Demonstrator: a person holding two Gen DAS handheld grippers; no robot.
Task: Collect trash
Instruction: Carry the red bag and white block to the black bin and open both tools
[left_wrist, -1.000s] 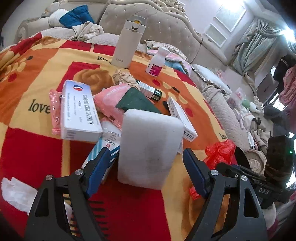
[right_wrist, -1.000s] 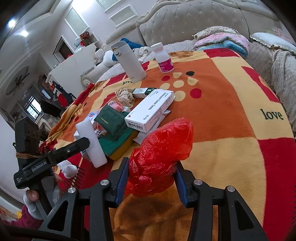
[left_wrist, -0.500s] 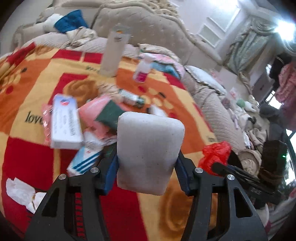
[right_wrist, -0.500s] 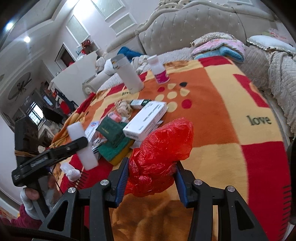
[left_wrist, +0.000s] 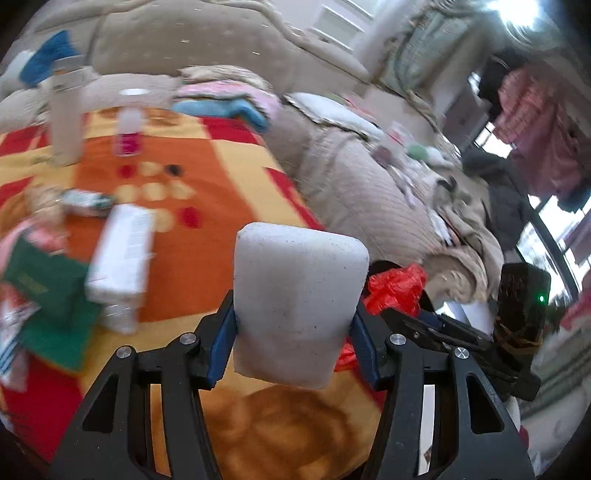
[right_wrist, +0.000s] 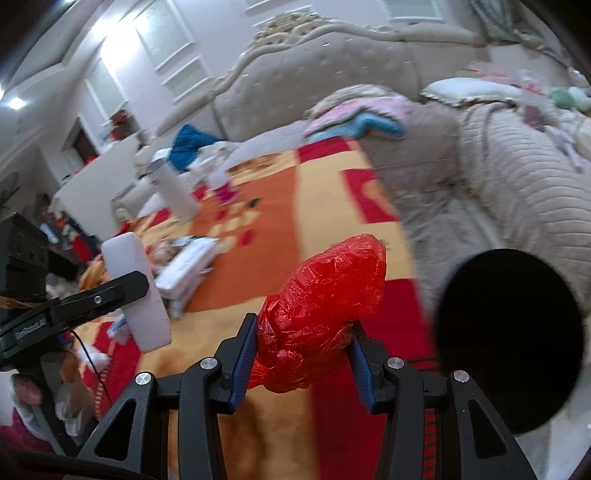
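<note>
My left gripper (left_wrist: 293, 345) is shut on a white foam block (left_wrist: 297, 302), lifted clear of the red, orange and yellow blanket (left_wrist: 207, 258). The same foam block (right_wrist: 136, 288) shows at the left of the right wrist view, clamped by the left gripper (right_wrist: 110, 291). My right gripper (right_wrist: 301, 360) is shut on a crumpled red plastic bag (right_wrist: 325, 310), which bulges above the blue pads. That red bag (left_wrist: 395, 288) peeks out just right of the foam in the left wrist view. A round black opening (right_wrist: 511, 339), perhaps a bin, lies right of the red bag.
Left on the blanket lie a white medicine box (left_wrist: 122, 254), a green packet (left_wrist: 44, 288), a small dark box (left_wrist: 86, 201), a white flask (left_wrist: 66, 118) and a pink-labelled bottle (left_wrist: 129, 129). A beige quilt (left_wrist: 369, 192) and padded headboard (left_wrist: 184, 40) lie beyond.
My left gripper closed on the foam block, lifted it off the blanket and swung right. My right gripper carried the red bag right, bringing the black round opening into view.
</note>
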